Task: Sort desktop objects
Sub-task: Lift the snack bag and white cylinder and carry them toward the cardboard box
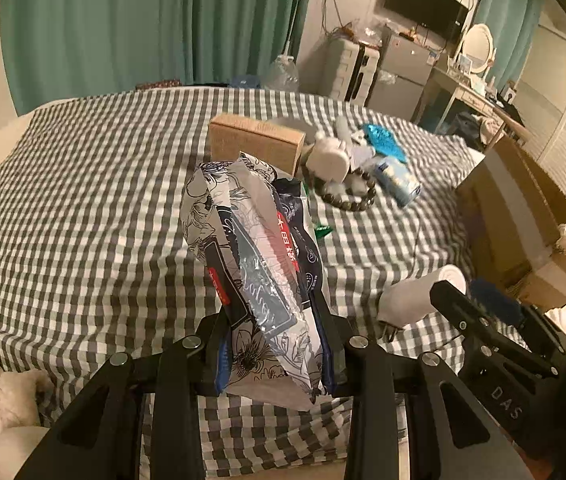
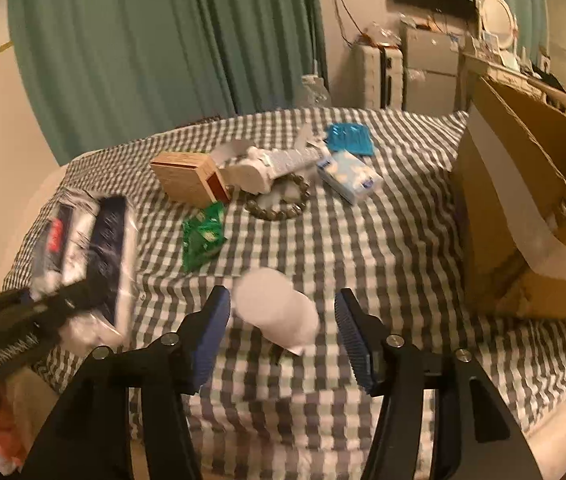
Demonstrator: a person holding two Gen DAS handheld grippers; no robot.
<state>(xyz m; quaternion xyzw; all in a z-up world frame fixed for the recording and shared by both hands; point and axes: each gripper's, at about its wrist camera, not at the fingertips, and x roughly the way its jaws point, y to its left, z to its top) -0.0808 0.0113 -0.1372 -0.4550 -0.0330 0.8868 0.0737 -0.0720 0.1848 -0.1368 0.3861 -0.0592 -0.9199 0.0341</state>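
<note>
— What does your left camera show?
— My left gripper (image 1: 275, 344) is clamped on a flowered tissue pack (image 1: 251, 264), held above the checked cloth (image 1: 83, 200). Beyond it sit a brown box (image 1: 255, 142) and a bead bracelet (image 1: 349, 196).

— And your right?
— My right gripper (image 2: 281, 334) stands wide, a white roll (image 2: 279, 308) lying between its fingers, untouched. A green packet (image 2: 203, 236) lies further off, a cardboard carton (image 2: 523, 208) to the right.

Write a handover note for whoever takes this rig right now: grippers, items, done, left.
Left gripper: shut on the tissue packs, lifted off the checkered cloth.
Right gripper: open, straddling the white roll, not yet gripped.
On the cloth: wooden box, bead bracelet, green packet, blue tissue pack.
Cardboard box at right.
Done: nothing visibly sorted. Left: everything.
</note>
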